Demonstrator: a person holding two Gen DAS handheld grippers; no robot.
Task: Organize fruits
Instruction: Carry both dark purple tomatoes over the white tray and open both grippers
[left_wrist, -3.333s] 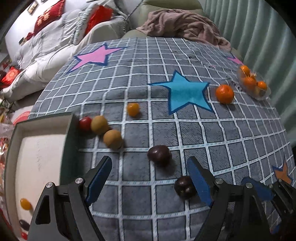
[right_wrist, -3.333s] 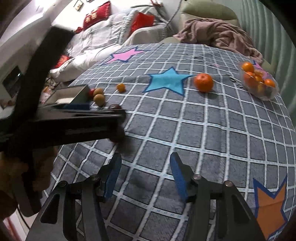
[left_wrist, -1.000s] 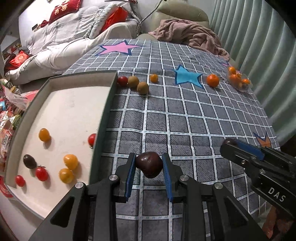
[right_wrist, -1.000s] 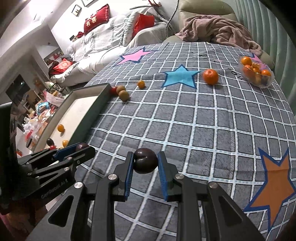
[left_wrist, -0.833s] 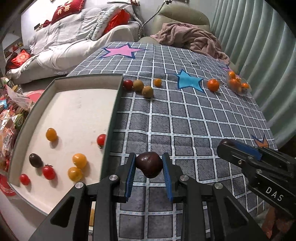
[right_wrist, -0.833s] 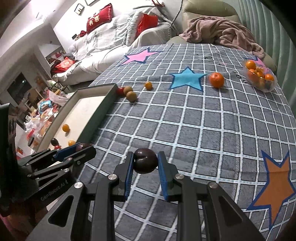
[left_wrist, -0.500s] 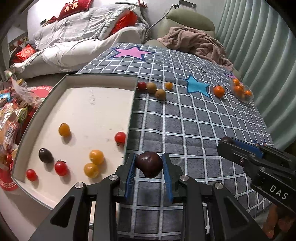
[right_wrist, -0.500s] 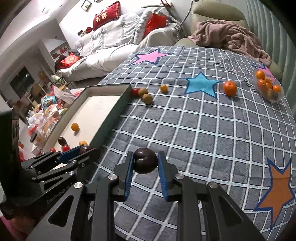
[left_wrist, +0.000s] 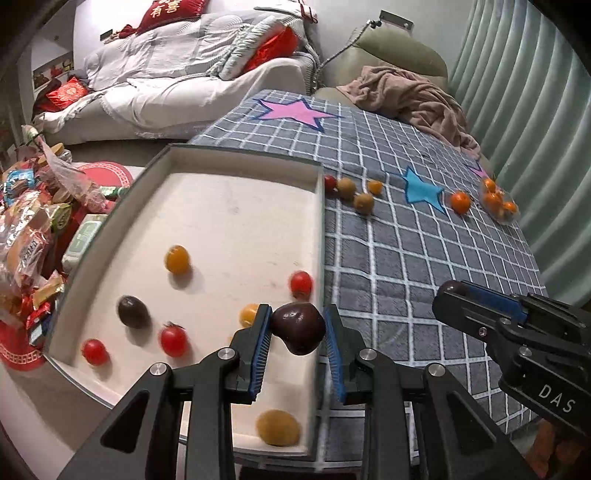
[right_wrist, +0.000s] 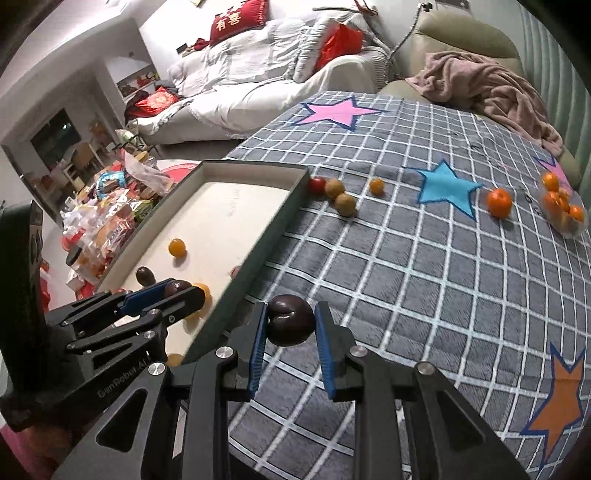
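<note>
My left gripper (left_wrist: 298, 341) is shut on a dark plum (left_wrist: 298, 326) and holds it above the right edge of the white tray (left_wrist: 236, 206). The tray holds several small red, yellow and dark fruits, such as a dark one (left_wrist: 133, 311). My right gripper (right_wrist: 289, 338) is shut on a second dark plum (right_wrist: 289, 324) above the grey checked cloth (right_wrist: 424, 266), just right of the tray's rim (right_wrist: 280, 221). The left gripper also shows in the right wrist view (right_wrist: 173, 291), over the tray. The right gripper shows in the left wrist view (left_wrist: 458, 295).
Loose fruits lie on the cloth beyond the tray: a red one (left_wrist: 330, 181), two brown ones (left_wrist: 364, 202), a small orange one (left_wrist: 375, 186) and a mandarin (left_wrist: 460, 201). A clear bowl of mandarins (left_wrist: 498, 201) sits far right. Snack packets (left_wrist: 33, 229) lie left of the tray.
Both grippers have moved left with their plums. The left one has gone from above the cloth to above the tray's right edge; the right one is now close to the tray's rim.
</note>
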